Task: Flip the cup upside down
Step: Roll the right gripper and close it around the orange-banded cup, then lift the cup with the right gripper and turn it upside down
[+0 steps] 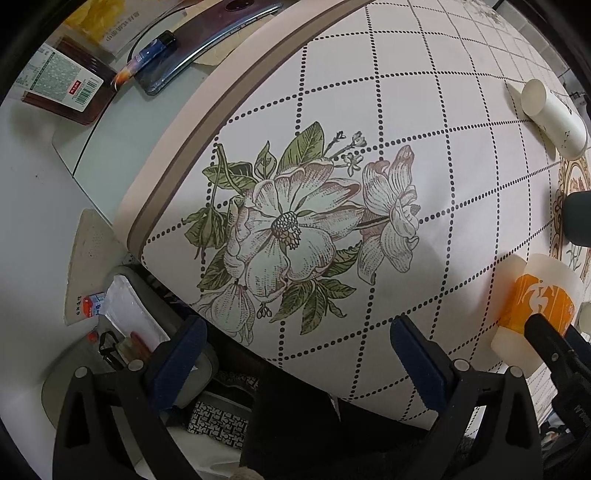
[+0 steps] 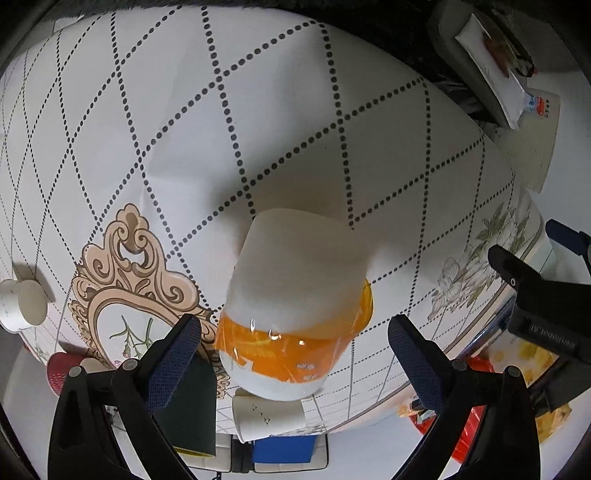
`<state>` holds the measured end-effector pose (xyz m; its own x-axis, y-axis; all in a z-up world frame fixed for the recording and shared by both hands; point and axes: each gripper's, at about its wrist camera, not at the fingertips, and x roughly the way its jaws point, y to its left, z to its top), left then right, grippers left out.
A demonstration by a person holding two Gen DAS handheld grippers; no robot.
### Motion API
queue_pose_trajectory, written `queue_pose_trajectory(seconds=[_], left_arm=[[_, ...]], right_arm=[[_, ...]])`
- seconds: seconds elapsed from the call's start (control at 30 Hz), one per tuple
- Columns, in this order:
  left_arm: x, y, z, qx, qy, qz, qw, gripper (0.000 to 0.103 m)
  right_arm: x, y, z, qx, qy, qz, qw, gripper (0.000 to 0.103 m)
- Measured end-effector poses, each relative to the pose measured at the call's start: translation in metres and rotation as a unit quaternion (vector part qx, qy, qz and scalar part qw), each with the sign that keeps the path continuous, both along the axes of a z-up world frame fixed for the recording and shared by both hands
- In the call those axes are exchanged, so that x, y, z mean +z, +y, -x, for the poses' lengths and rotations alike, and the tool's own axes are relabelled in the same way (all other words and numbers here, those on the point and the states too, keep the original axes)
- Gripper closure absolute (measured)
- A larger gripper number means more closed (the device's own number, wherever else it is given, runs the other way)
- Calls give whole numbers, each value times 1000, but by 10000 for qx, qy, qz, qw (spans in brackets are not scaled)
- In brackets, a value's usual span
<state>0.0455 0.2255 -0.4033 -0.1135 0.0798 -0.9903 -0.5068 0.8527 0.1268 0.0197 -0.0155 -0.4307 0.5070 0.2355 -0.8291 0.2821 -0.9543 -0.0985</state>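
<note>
Cup (image 2: 295, 317), smooth white-and-orange cylinder, sits untouched between spread right tongs (image 2: 293, 332); left tongs (image 1: 299, 339) apart.

1. "GenRobot.AI": white letters, upside down, on the black housing (image 2: 550, 332) of the left gripper (image 1: 295, 332), just right of the right gripper (image 2: 295, 332), past its right finger. The only text that reads.
2. Box label (image 1: 59, 79), far upper left of left gripper: barcode, red stamp, Chinese print. Too small to read.
3. Yellow booklet (image 1: 107, 26), top left, beyond the box: one row of Chinese chars, upside down, illegible.
4. Paper sheet (image 1: 85, 266), left of left gripper's left finger: a few chars at its near edge, unreadable.
5. Orange-band cup (image 2: 295, 350), between right gripper's fingers: tiny white print on the band, blurred.
</note>
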Motion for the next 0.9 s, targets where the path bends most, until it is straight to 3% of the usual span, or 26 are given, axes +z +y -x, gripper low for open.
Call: queue_pose_trajectory(seconds=[0.27, 0.4, 0.53, 0.9], left_arm=[[-1, -1, 0, -17, 35, -11, 10000, 1], [-1, -1, 0, -19, 47, -15, 10000, 1], [-2, -2, 0, -44, 62, -17, 10000, 1], [1, -7, -8, -104, 111, -80, 9999, 1]], right_arm=[[-5, -8, 14, 117, 30, 8, 9999, 1], [-10, -8, 15, 109, 31, -6, 9999, 10], [-15, -7, 16, 88, 3, -40, 10000, 26], [-15, 0, 18, -154, 216, -124, 9996, 28]])
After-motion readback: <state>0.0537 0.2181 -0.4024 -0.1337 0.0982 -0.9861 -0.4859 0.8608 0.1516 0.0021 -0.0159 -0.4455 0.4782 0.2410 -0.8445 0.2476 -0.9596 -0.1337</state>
